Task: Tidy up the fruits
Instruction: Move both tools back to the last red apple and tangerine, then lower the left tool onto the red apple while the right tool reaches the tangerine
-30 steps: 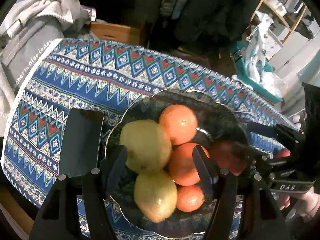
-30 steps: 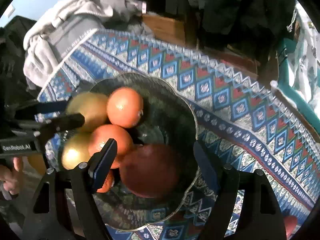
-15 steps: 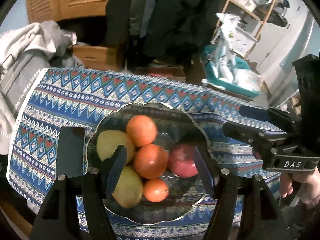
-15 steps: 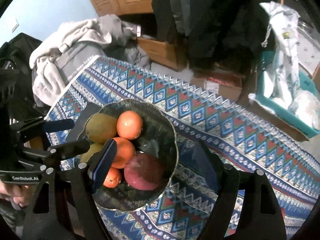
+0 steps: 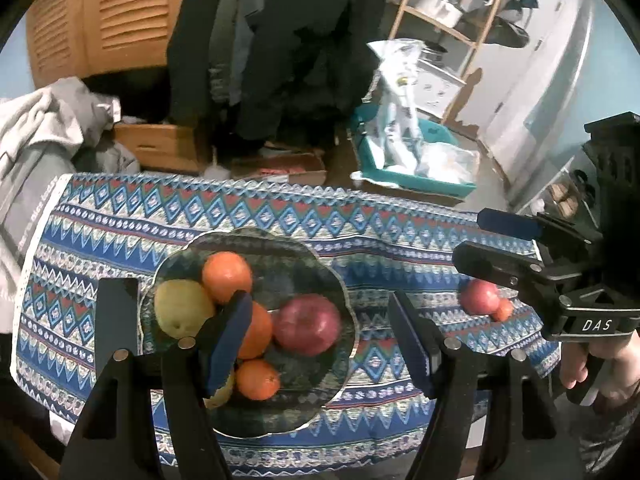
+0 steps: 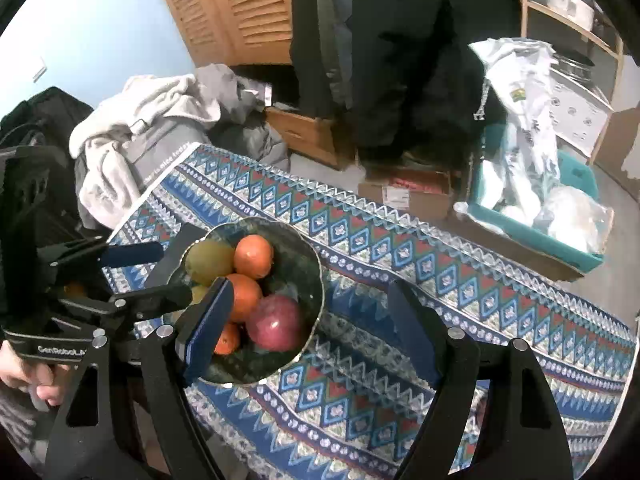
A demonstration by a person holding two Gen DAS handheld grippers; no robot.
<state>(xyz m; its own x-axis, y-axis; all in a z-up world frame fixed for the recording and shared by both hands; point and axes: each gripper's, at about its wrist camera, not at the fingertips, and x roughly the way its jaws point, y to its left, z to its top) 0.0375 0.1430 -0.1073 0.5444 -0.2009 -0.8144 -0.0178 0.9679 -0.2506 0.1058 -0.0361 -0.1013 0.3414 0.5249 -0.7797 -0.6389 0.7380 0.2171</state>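
I have both tongs up over the table (image 5: 120,216), each with its jaws apart and nothing between them; the left tongs (image 5: 320,336) have just been opening a little wider, and the right tongs (image 6: 308,328) hang empty above the cloth beside the bowl (image 6: 312,276). The bowl sits toward the left end of the table and holds pears, oranges and a red apple (image 5: 307,323). As I read it, two fruits are not yet in: a second red apple (image 5: 479,297) and a small orange (image 5: 503,309), touching each other near the table's right edge, well apart from the bowl. That is my next step, and the right tongs are the nearer ones. I would take the apple first, coming down from above with the jaws set across its widest part, and close gently so it does not squirt out or knock the small orange off the edge. In the bowl, I would set it in the bare side, not on the pile.
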